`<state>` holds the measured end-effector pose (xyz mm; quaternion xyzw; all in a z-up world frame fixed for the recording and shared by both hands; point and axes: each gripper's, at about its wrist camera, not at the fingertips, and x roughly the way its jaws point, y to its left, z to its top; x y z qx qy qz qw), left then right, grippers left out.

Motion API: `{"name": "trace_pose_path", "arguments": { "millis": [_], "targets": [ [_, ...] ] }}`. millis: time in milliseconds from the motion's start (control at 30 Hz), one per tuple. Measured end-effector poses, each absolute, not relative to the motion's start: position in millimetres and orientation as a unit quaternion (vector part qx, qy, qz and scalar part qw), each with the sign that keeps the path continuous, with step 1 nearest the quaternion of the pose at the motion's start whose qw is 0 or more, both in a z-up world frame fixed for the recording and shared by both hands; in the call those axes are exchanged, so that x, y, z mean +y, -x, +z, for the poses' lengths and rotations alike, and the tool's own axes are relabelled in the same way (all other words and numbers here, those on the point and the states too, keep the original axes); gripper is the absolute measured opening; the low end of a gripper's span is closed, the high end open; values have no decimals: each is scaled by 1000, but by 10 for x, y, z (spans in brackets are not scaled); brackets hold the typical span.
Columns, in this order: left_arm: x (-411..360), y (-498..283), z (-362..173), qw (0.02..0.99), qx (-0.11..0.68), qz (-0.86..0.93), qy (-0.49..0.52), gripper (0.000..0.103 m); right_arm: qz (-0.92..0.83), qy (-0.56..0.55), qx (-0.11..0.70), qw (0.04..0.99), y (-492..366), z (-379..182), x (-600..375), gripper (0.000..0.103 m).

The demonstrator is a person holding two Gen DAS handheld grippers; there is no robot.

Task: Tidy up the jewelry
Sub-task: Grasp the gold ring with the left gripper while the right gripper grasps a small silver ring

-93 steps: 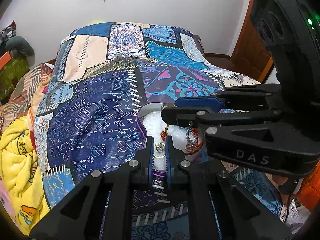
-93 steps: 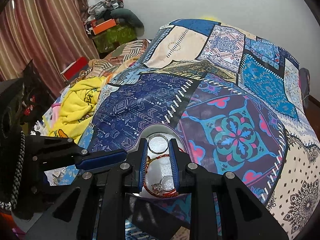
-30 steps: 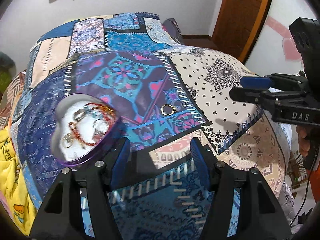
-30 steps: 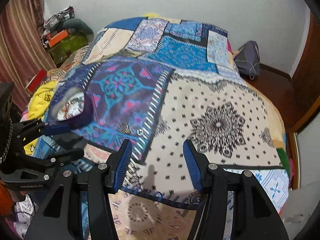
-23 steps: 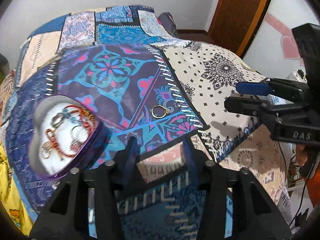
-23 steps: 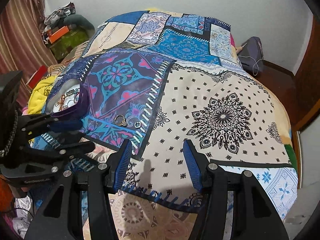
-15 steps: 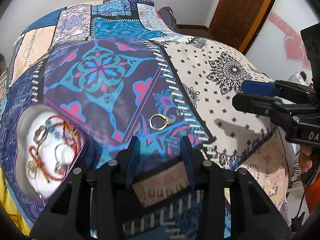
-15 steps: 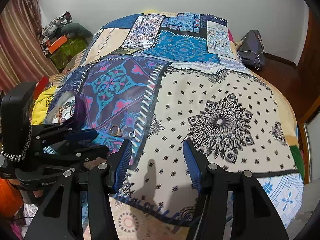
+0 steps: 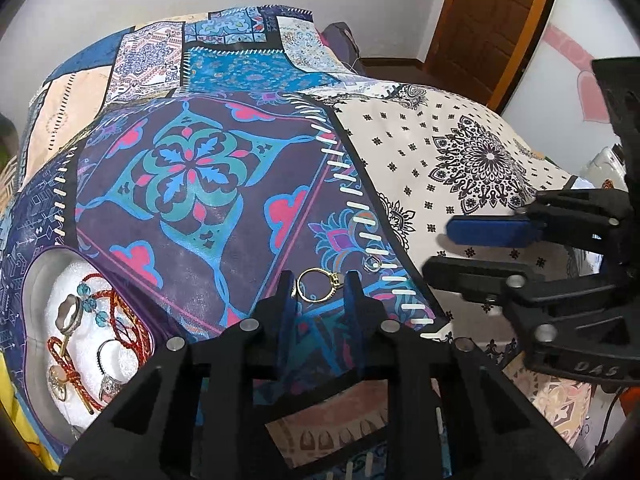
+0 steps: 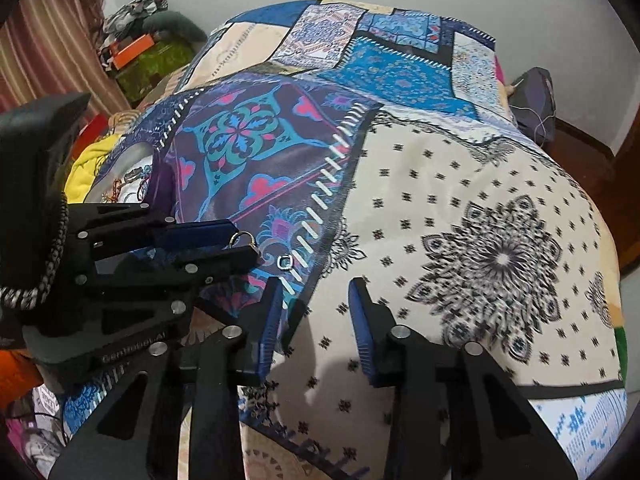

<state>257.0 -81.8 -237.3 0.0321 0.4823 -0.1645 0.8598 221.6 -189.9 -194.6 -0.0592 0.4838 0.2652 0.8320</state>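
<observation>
A gold ring (image 9: 319,285) lies on the patchwork bedspread (image 9: 192,176), between the open fingers of my left gripper (image 9: 320,286), which straddles it without closing. A small silver ring (image 9: 373,263) lies just right of it; it also shows in the right wrist view (image 10: 285,262), with the gold ring (image 10: 244,239) partly behind the left gripper. A heart-shaped purple box (image 9: 40,276) at lower left holds red cord bracelets, rings and blue beads. My right gripper (image 10: 314,320) is open and empty, hovering above the bedspread right of the rings.
The bed fills both views. A yellow blanket (image 10: 90,164) and piled clutter (image 10: 140,52) lie beyond the bed's left side. A wooden door (image 9: 484,24) and a dark bag (image 10: 534,96) stand at the far right. The bed's near edge drops off below the grippers.
My left gripper has moved in over the gold ring, its fingers now on either side of it and narrower apart. The right gripper has come closer to the left one.
</observation>
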Motion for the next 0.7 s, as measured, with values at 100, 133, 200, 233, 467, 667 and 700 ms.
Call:
{"name": "trace_pose_path", "arguments": {
  "millis": [100, 133, 200, 233, 467, 667, 700],
  "targets": [
    [-782, -2567, -2359, 859, 484, -165, -21, 23, 273, 64, 488, 827, -2244, -1973, -1815, 27],
    [-758, -2564, -2345, 859, 484, -163, -17, 23, 273, 69, 490, 825, -2252, -1984, -1777, 25],
    [-710, -2542, -2305, 862, 480, -162, -14, 23, 275, 77, 491, 823, -2265, -2002, -1713, 23],
    [-688, -2526, -2279, 864, 476, -161, -13, 23, 277, 82, 492, 821, -2271, -2015, -1678, 22],
    [-584, -2454, -2153, 873, 462, -154, -19, 23, 270, 110, 489, 822, -2277, -2111, -1553, 13],
    [-498, -2407, -2134, 873, 464, -148, -5, 23, 262, 135, 478, 828, -2226, -2114, -1492, 9],
    [-487, -2395, -2119, 874, 463, -147, -4, 23, 262, 131, 479, 827, -2223, -2110, -1498, 9]
  ]
}}
